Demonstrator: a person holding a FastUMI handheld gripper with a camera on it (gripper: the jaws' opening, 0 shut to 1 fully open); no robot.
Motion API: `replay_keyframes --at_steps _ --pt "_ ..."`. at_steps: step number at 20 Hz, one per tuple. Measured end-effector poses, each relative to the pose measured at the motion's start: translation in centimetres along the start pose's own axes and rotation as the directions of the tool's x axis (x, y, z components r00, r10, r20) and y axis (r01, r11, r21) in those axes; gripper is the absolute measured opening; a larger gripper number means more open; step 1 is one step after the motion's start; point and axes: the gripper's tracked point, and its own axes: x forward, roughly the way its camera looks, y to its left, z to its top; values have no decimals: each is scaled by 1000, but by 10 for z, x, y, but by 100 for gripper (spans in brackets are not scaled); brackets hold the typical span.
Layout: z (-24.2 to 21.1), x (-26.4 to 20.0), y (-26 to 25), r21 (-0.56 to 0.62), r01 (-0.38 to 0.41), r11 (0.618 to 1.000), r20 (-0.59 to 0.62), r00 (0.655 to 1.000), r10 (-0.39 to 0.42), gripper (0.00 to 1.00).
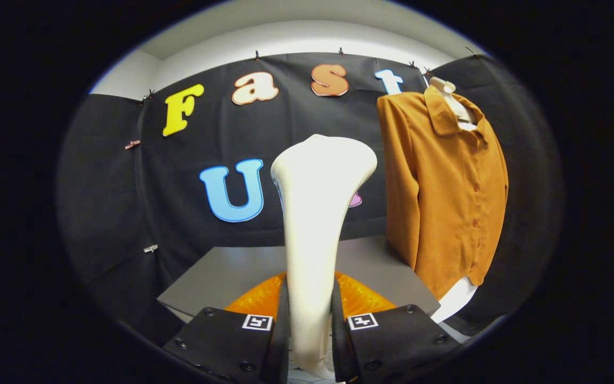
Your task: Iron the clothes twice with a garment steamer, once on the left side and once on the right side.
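Recording booth: black cloth wall (126, 176) clipped up

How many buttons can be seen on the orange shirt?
4 on the orange shirt, down its front placket right of the steamer held in the gripper; folds may hide more.

Black cloth wall (126, 176) all around, pinned up along its top edge by small dark clips (257, 54). Above the cloth, a pale upper wall (296, 37) curving into a lighter ceiling band (evenly lit, no lamp in sight). Two more clips (150, 248) lower on the left stretch of cloth, one reddish, one pale. Grey table (221, 277) standing against the cloth, its top matte and flat. Pale floor (459, 298) past the table's right corner.
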Motion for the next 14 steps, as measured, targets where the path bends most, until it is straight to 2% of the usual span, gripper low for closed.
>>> replay_keyframes --at_steps 7,11,14 --pt "54 -82 -60 -49 156 986 187 972 -145 36" --pt "75 -93 -115 -35 227 973 242 947 -212 36" --pt "81 -82 -152 -45 222 974 236 950 -206 36"
